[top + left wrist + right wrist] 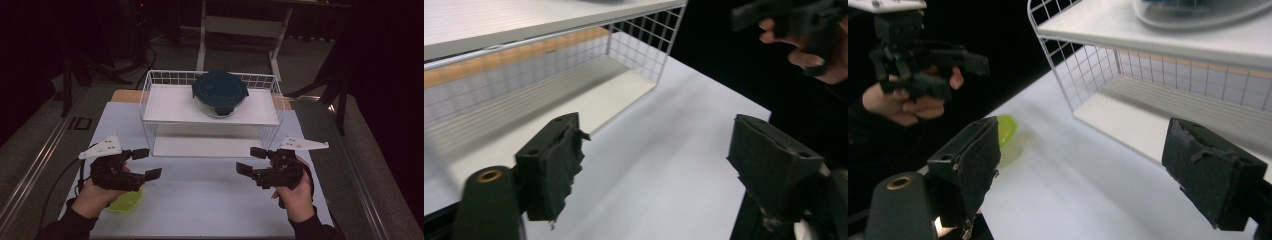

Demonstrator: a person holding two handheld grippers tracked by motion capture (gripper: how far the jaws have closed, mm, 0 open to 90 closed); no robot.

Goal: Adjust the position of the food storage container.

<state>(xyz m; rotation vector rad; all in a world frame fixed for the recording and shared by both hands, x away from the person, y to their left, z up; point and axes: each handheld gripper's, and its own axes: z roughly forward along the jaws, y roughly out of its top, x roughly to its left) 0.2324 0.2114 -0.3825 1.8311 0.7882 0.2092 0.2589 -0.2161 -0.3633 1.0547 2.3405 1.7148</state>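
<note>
We're between grasps — left gripper (147,164) and right gripper (251,161) both gape w/ nothing between the pads, low over the near table (210,195). Lidded glass container (220,93) sits on the rack (165,107) top shelf, far center. Green bowl (126,202) is near left, just under the left hand. Next move, prob. — left gripper drops to the bowl rim & pinches it.

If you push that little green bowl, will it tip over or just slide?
The green bowl looks low and wide, so it would probably slide rather than tip. It seems thin, see-through plastic, likely light, so a small nudge may send it skidding on the smooth white table. Its thin rim might flex if squeezed.
</note>
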